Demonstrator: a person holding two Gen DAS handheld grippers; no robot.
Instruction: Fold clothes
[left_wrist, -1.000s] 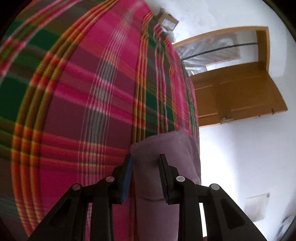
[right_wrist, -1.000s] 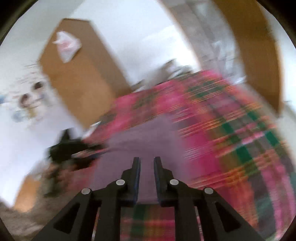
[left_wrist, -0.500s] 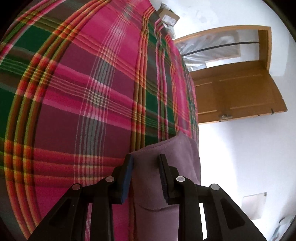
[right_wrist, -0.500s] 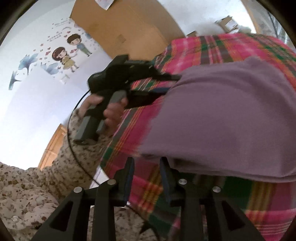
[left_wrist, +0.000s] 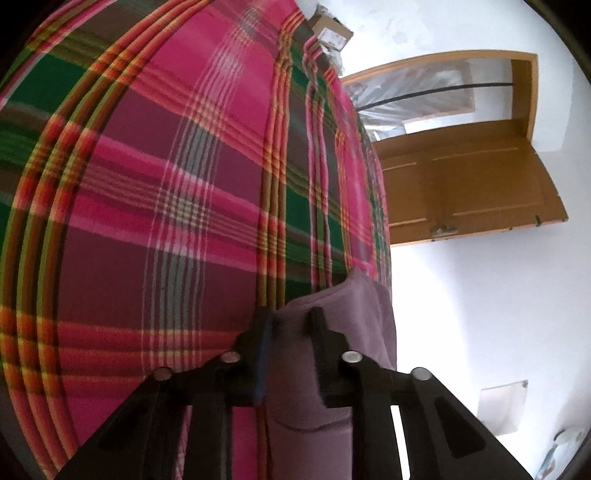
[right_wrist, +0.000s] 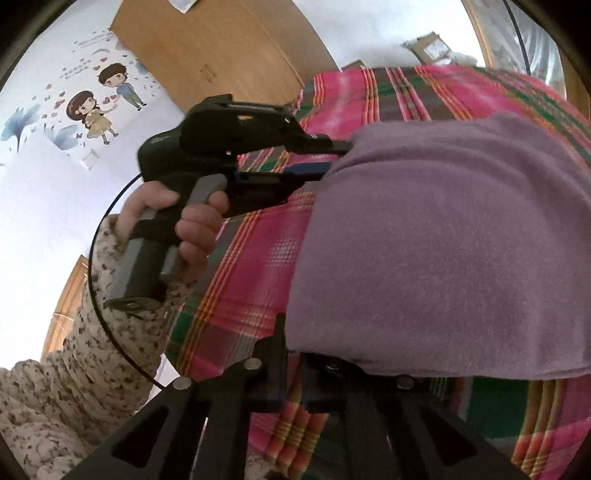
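- Person's hand (right_wrist: 173, 225), at far left of the right wrist view, is gripping the handle of the left gripper (right_wrist: 328, 158); a speckled sleeve (right_wrist: 92, 350) is trailing below it.
- Left gripper is clenching a corner of the purple garment (right_wrist: 443, 240); its wrist view is showing cloth filling the gap between the fingers (left_wrist: 321, 332).
- Purple garment is lying on the plaid bedspread (left_wrist: 147, 203), with its near edge draped over the right gripper (right_wrist: 293, 358).
- Right gripper is sitting at that near edge; whether it is grasping cannot be told, since cloth is hiding one finger.
- Judgement: both corners are best lifted level and carried across together, keeping the hem taut so the fold is landing square.
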